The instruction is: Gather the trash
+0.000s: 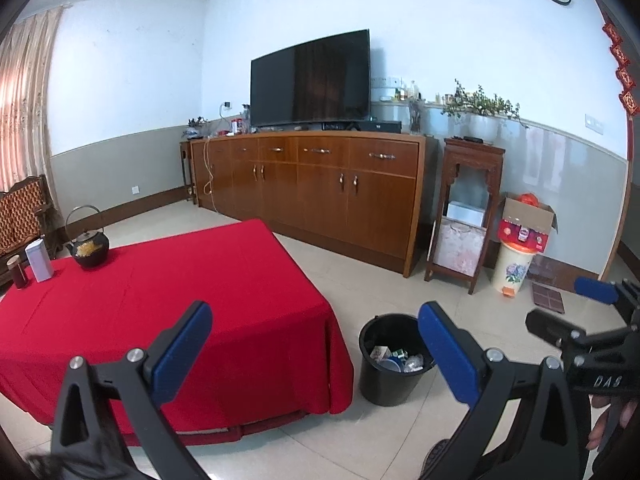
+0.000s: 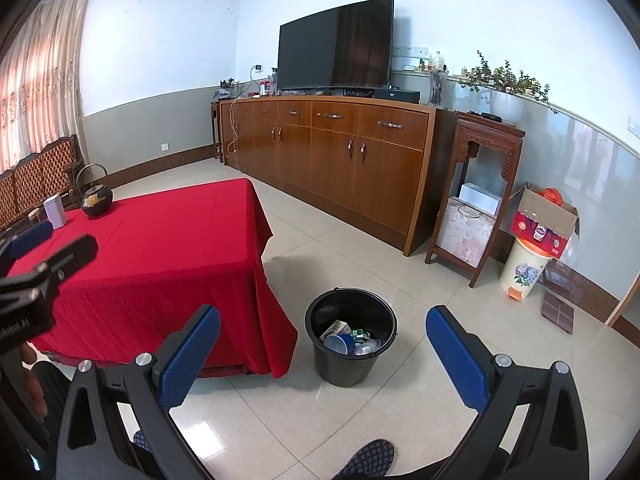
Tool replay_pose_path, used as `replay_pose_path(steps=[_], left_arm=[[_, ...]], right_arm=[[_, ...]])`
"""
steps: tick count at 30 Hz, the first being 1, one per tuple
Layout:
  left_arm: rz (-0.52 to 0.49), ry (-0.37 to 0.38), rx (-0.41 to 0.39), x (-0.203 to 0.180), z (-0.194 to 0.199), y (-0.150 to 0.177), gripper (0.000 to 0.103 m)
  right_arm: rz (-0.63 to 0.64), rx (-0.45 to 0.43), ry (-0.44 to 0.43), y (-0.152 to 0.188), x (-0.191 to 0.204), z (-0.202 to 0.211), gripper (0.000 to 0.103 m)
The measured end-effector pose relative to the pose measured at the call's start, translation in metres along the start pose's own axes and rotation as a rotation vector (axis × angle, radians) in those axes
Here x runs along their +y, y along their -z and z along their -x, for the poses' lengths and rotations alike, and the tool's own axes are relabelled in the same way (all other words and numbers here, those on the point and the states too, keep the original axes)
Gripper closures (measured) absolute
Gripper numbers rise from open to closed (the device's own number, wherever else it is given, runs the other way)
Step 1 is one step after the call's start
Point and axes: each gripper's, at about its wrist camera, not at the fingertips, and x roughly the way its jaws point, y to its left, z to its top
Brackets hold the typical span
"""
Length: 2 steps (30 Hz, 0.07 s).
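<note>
A black bucket (image 1: 390, 364) stands on the tiled floor beside the red-clothed table (image 1: 168, 320); it holds several pieces of trash (image 1: 394, 358): a carton, a blue cup, clear plastic. It also shows in the right wrist view (image 2: 351, 336), with the trash (image 2: 348, 338) inside. My left gripper (image 1: 316, 354) is open and empty, raised over the table's near corner and the bucket. My right gripper (image 2: 323, 358) is open and empty, raised in front of the bucket. The right gripper shows at the right edge of the left wrist view (image 1: 568, 308), and the left gripper at the left edge of the right wrist view (image 2: 52, 240).
On the table's far end stand a black teapot (image 1: 89, 250), a white tin (image 1: 39, 260) and a dark jar (image 1: 18, 272). A wooden sideboard (image 1: 320, 192) with a TV lines the wall. A wooden stand (image 1: 466, 216), a floral pedal bin (image 1: 514, 266) under a cardboard box, and my slippered foot (image 2: 370, 458) are nearby.
</note>
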Motion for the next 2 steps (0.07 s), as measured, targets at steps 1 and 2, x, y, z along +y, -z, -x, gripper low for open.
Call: replay_pose_path(steps=[1, 2], left_arm=[[-0.002, -0.001, 0.006, 0.0004, -0.0006, 0.0013, 0.000], [-0.002, -0.003, 0.014, -0.0003, -0.0016, 0.0026, 0.000]], right_arm=[[-0.001, 0.000, 0.001, -0.0002, 0.0014, -0.0002, 0.000], [0.000, 0.000, 0.001, -0.0007, 0.0018, -0.0005, 0.000]])
